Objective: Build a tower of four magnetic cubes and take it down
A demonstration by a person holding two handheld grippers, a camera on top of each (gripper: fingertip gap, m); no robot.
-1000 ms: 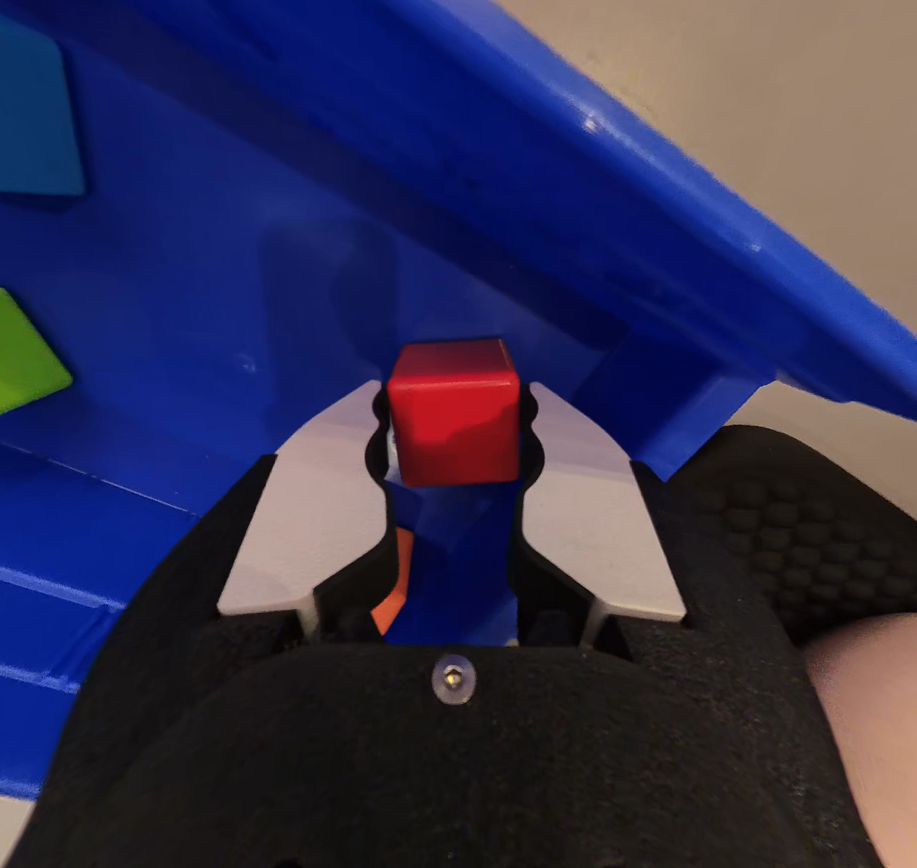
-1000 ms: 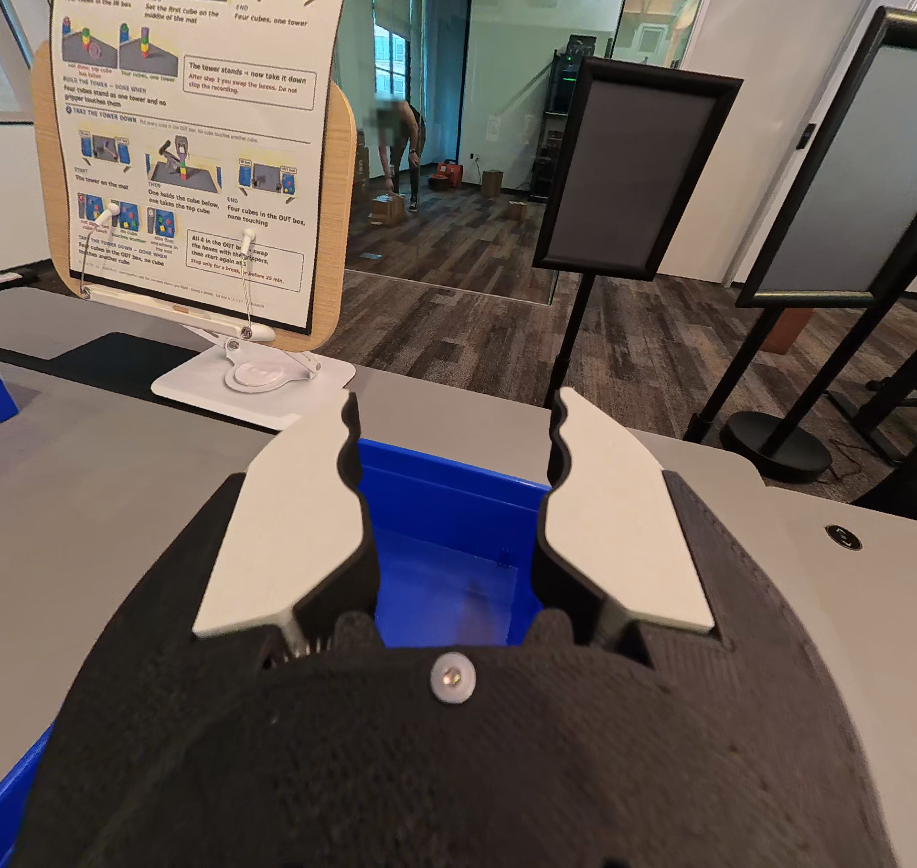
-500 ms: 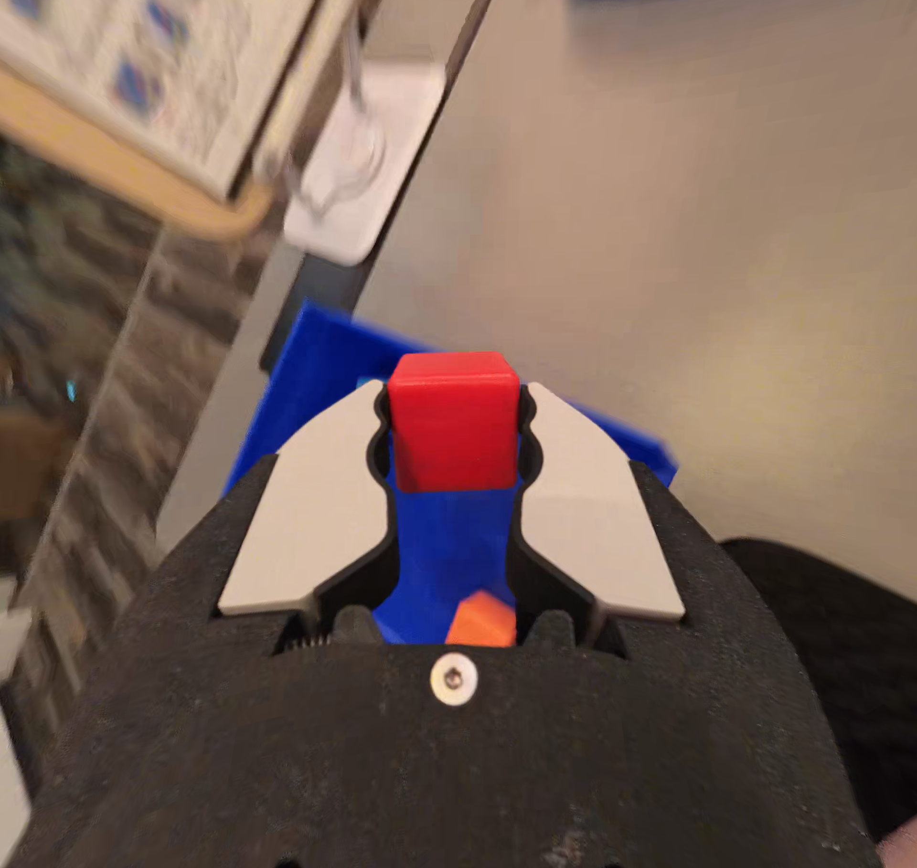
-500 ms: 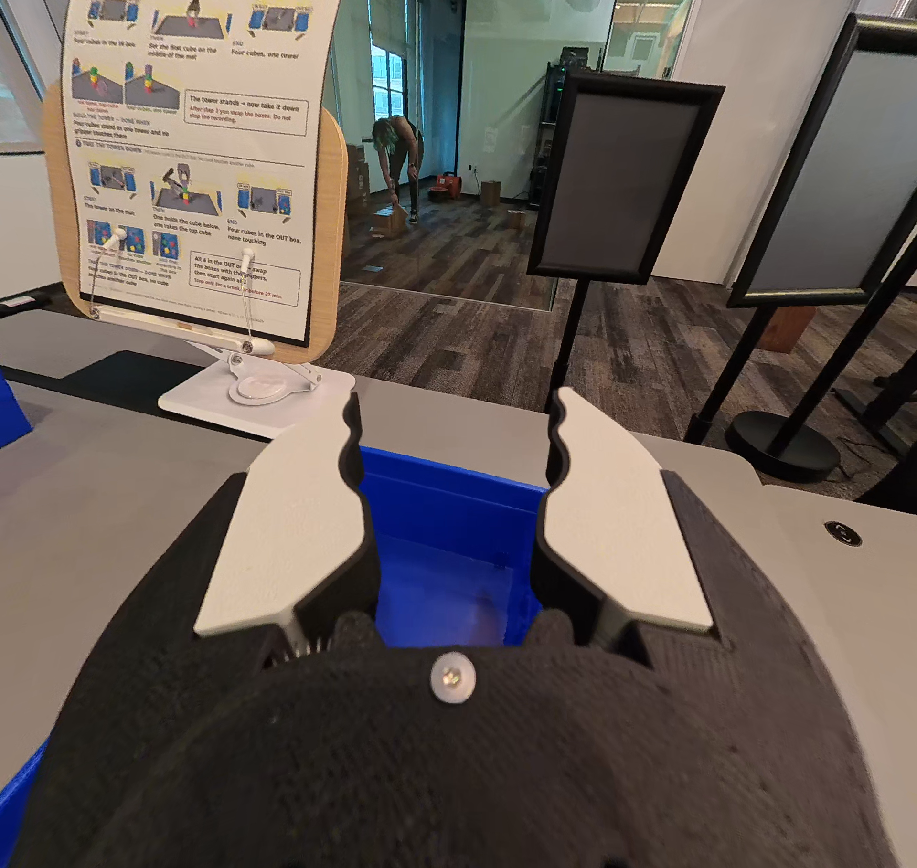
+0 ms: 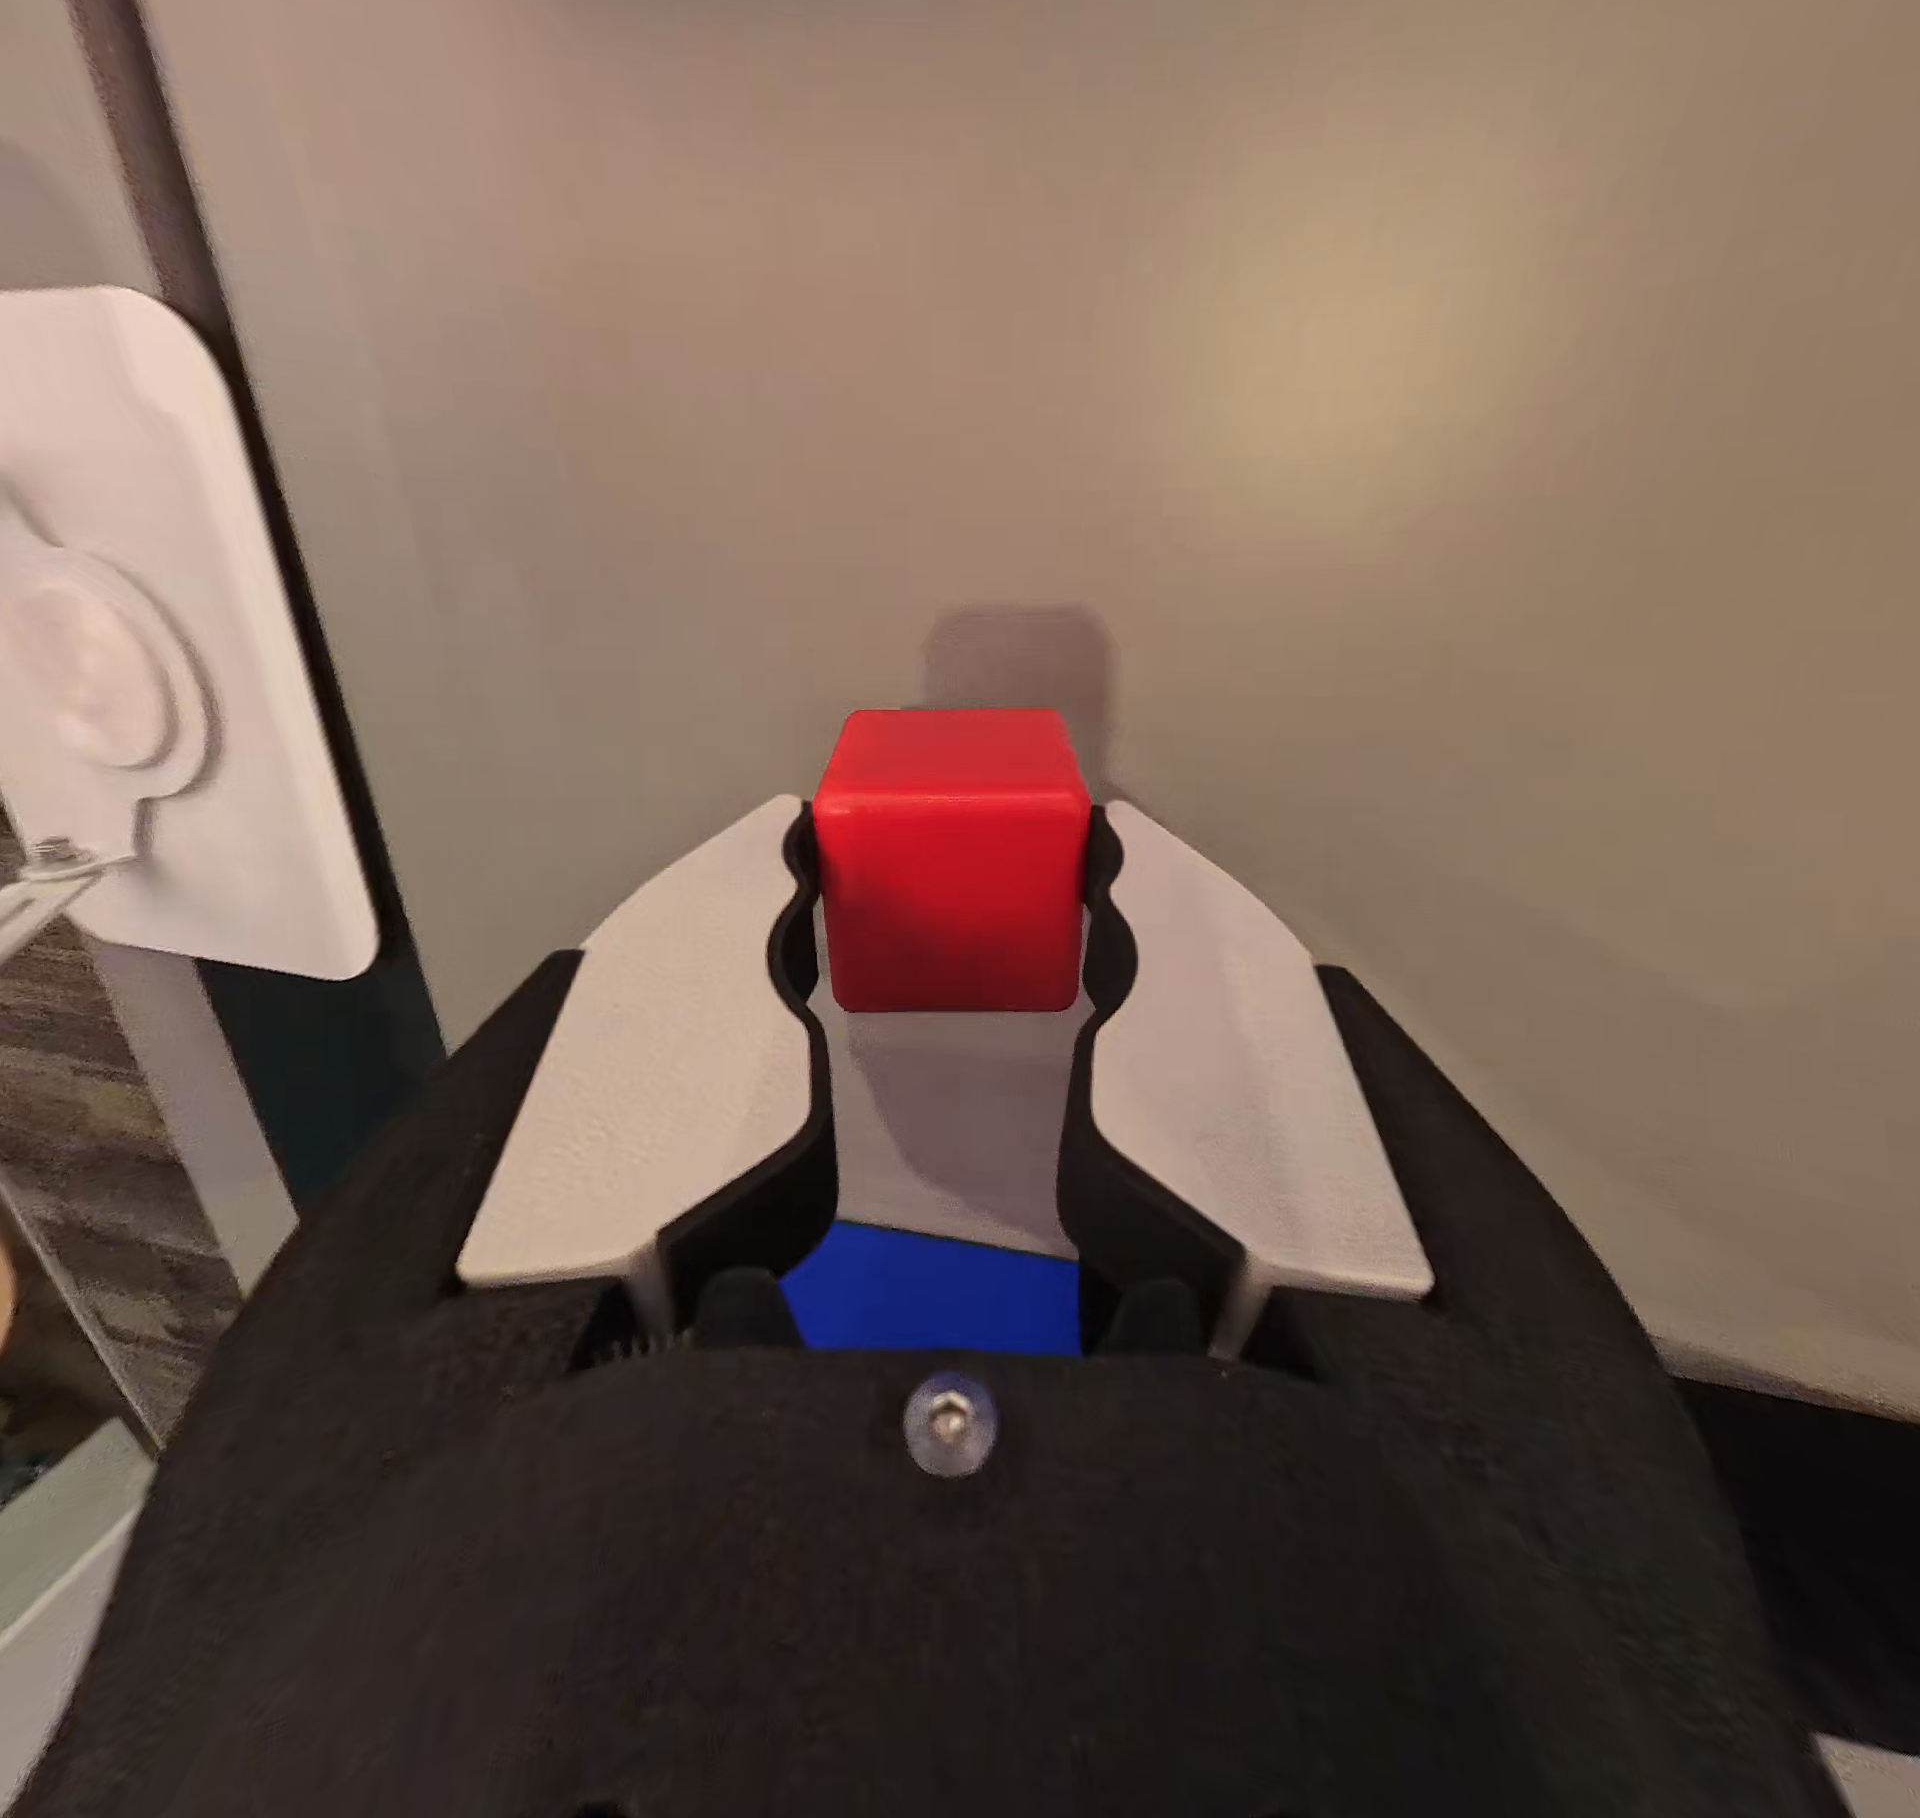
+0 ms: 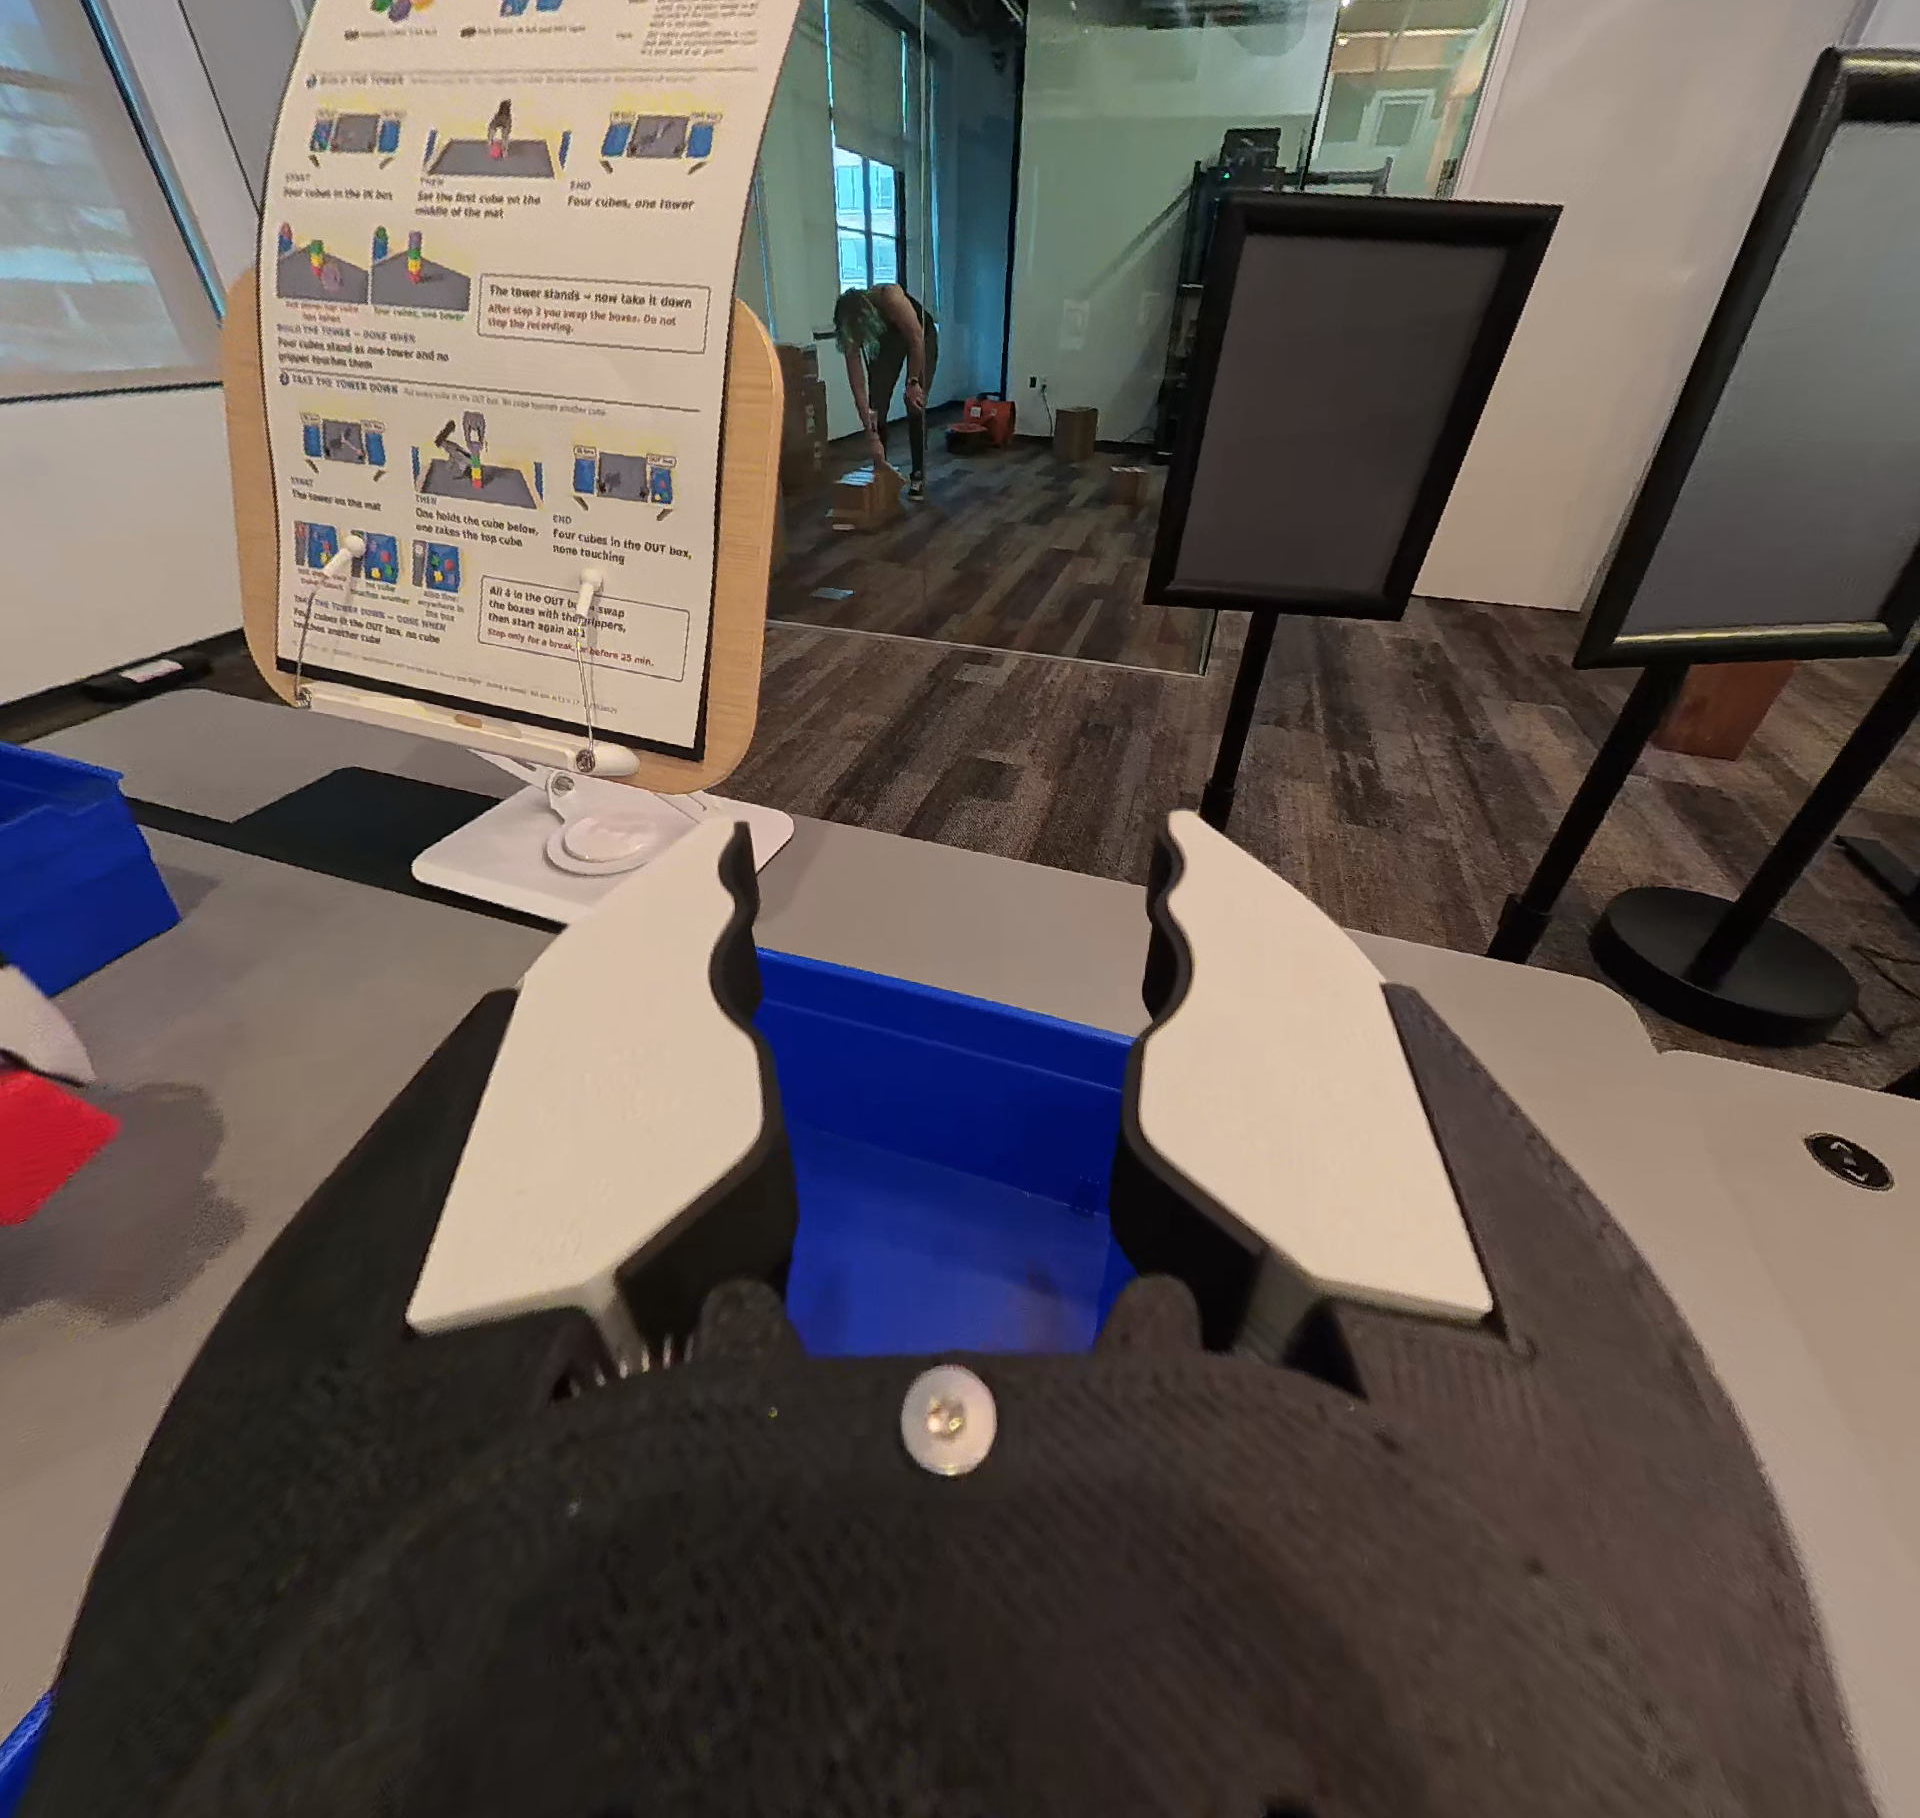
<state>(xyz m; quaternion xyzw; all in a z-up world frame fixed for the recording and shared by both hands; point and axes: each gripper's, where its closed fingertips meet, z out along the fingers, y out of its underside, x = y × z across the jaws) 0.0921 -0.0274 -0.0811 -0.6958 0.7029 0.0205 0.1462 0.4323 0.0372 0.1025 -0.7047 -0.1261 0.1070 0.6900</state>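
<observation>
Left gripper (image 5: 951, 859) clamped on the glossy red plastic cube (image 5: 951, 895) above grey tabletop (image 5: 1351, 366) — right gripper (image 6: 951, 895) spread wide, empty, over blue plastic bin (image 6: 935, 1124).

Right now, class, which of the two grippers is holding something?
The left gripper: its fingers are shut on the red cube above the grey table. The right gripper is open and empty, over a blue bin.
</observation>
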